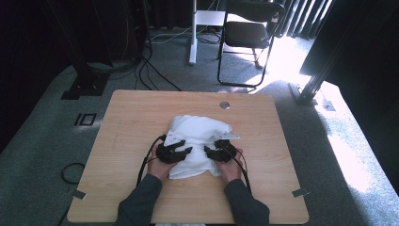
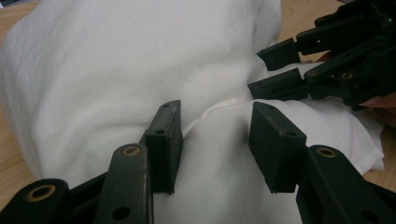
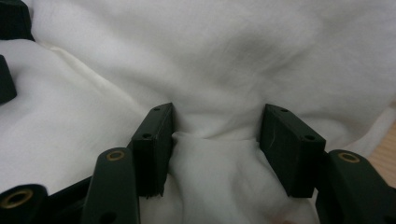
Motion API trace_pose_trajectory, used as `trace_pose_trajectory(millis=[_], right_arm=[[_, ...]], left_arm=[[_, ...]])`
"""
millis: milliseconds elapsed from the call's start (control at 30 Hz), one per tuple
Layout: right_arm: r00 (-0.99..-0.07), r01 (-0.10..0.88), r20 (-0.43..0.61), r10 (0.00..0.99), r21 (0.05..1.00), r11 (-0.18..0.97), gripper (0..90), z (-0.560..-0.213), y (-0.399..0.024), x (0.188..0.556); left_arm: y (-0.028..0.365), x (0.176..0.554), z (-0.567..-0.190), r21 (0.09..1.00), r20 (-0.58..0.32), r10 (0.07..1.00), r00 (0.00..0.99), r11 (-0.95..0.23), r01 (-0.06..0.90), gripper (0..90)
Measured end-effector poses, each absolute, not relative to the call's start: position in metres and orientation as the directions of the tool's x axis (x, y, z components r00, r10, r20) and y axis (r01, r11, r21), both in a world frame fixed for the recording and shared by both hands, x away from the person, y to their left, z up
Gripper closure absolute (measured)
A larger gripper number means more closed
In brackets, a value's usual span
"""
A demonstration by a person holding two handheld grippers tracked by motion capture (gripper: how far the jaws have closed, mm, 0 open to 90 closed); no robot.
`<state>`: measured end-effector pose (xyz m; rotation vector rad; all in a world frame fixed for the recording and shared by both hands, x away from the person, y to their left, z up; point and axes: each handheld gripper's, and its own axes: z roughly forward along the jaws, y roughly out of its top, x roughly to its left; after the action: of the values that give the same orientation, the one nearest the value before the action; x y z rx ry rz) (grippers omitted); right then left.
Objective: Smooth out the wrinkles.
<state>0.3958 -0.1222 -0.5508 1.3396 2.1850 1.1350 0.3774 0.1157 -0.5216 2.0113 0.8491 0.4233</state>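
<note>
A lab or office test room: grey carpet (image 1: 42,141), a wooden counter (image 1: 131,117), loose cables (image 1: 155,75) at 11 o'clock, a black chair (image 1: 247,35) at 1 o'clock.

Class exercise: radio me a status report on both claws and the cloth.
Left claw open over a seam. Right claw open, fabric bunched between its jaws. White cloth crumpled mid-table. Nothing in the way.

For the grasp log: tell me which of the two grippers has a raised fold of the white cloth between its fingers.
The right gripper: a bunched ridge of the white cloth rises between its open fingers. The left gripper straddles only a thin seam on flatter cloth.
</note>
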Motion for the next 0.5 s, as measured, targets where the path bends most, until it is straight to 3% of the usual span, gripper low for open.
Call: trace_pose_trajectory(millis=[500], right_arm=[[-0.526, 0.593, 0.123, 0.841, 0.762, 0.259, 43.6, -0.548, -0.103, 0.428]], left_arm=[[0.129, 0.402, -0.520, 0.829, -0.025, 0.752, 0.659, -0.353, 0.433, 55.4]])
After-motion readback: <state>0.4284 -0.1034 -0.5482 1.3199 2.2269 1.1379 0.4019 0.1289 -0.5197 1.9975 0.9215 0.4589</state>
